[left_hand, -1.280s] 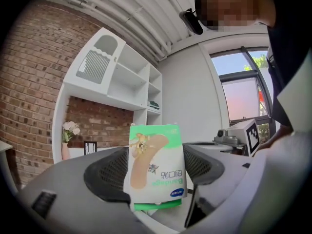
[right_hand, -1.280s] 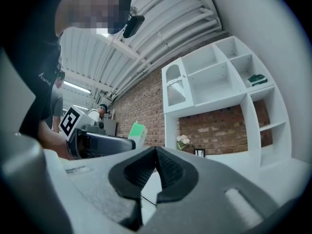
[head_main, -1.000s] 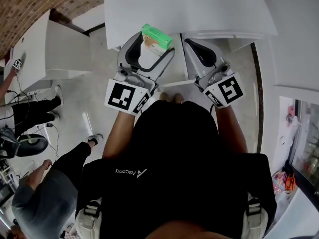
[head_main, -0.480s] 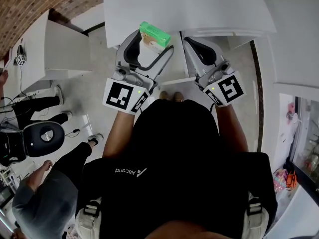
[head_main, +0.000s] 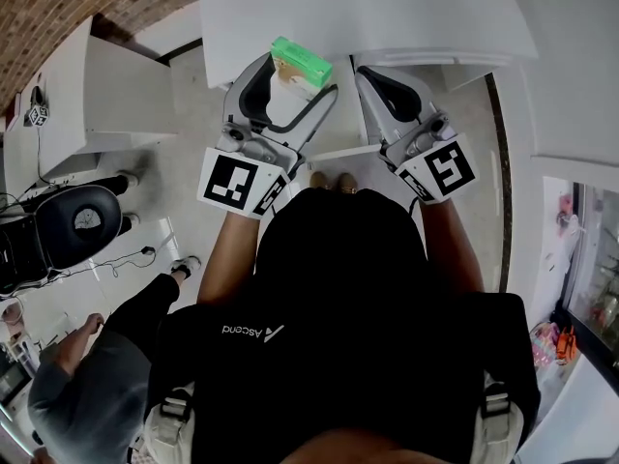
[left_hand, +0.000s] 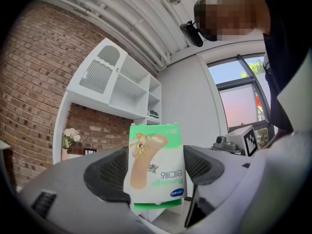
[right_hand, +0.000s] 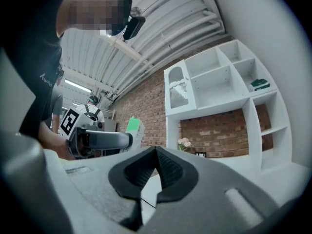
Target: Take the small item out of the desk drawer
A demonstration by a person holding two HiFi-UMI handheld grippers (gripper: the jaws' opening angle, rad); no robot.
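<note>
Our left gripper [head_main: 290, 93] grips a small green-and-white cardboard bandage box [left_hand: 155, 167] between widely spread jaws, whose pads press on both its sides. We hold it at the white desk's [head_main: 387, 17] front edge. Our right gripper [right_hand: 156, 173] has its jaws together, holding nothing.

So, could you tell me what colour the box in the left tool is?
The box is green and white, clearest in the left gripper view.
</note>
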